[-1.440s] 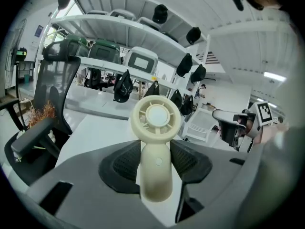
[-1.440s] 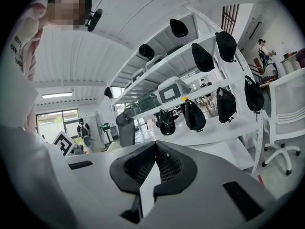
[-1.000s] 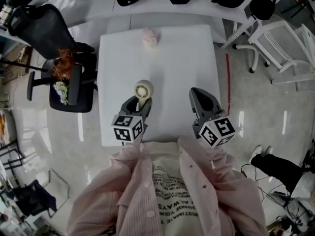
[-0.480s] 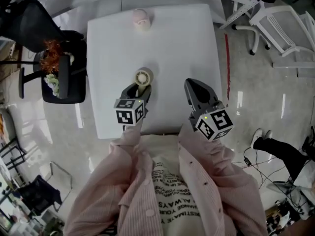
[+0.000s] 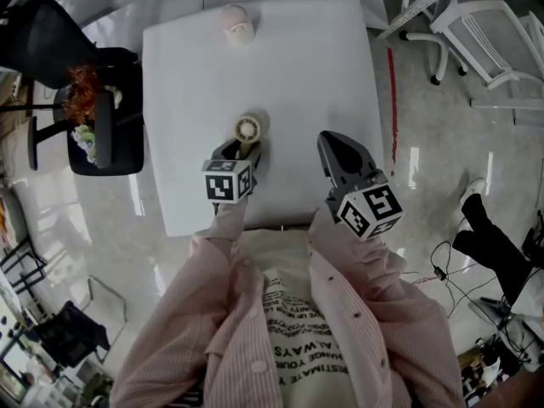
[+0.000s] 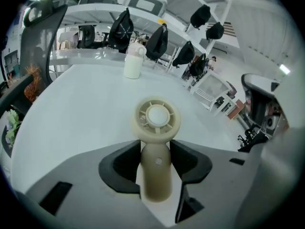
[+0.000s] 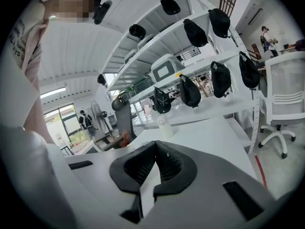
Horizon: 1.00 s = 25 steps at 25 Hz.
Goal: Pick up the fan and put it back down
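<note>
Far to the left of the head view, a black office chair (image 5: 106,138) with orange flowers (image 5: 81,92) on it stands beside the white table (image 5: 297,75). A small white bottle (image 5: 236,21) sits upright near the table's far edge. Closer in, the left gripper (image 5: 242,149) is clamped on the cream fan (image 5: 248,128). Its own view shows both dark pads pressed against the fan's handle, with the round ribbed head (image 6: 157,117) standing clear above the jaws. The fan is over the near-middle part of the table, but I cannot tell whether its base touches the surface. Further right, the right gripper (image 5: 340,147) hangs above the table's near right part. Its jaws are together at the tips and hold nothing (image 7: 155,149). Beyond the table edge a red strip (image 5: 393,100) marks the floor, and a white chair (image 5: 501,49) stands at the far right.
</note>
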Each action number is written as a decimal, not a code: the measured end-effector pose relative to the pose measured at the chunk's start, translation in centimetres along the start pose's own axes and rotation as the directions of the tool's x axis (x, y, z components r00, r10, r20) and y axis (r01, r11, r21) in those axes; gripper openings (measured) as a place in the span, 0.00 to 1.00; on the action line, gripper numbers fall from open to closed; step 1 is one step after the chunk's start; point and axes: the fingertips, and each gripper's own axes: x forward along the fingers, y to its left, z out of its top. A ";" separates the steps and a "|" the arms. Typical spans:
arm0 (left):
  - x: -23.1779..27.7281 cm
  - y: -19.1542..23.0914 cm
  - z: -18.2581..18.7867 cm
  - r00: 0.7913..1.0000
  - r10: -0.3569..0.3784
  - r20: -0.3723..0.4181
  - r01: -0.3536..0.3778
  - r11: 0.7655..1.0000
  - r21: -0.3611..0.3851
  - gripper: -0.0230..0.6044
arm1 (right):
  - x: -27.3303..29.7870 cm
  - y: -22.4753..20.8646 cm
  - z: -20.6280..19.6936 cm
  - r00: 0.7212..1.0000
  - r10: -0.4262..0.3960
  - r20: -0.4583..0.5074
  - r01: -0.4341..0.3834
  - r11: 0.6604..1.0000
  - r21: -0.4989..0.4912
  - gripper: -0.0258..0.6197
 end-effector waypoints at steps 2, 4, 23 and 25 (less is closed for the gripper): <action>0.2 -0.1 -0.2 1.000 0.000 -0.015 0.000 1.000 -0.001 0.33 | -0.1 -0.1 -0.1 1.000 0.002 -0.002 -0.002 1.000 0.000 0.04; 0.4 -0.2 -0.3 1.000 0.006 -0.024 -0.005 1.000 0.004 0.33 | -0.2 -0.2 -0.1 1.000 0.003 -0.003 -0.003 1.000 0.001 0.04; 0.8 -0.3 -0.5 0.995 0.094 -0.040 -0.090 0.991 0.094 0.33 | -1.1 -0.7 -0.4 1.000 -0.016 -0.003 0.016 1.000 0.011 0.04; 0.8 -0.3 -0.6 0.994 0.100 -0.038 -0.096 0.991 0.089 0.33 | -1.1 -0.7 -0.6 1.000 -0.016 -0.004 0.016 1.000 0.011 0.04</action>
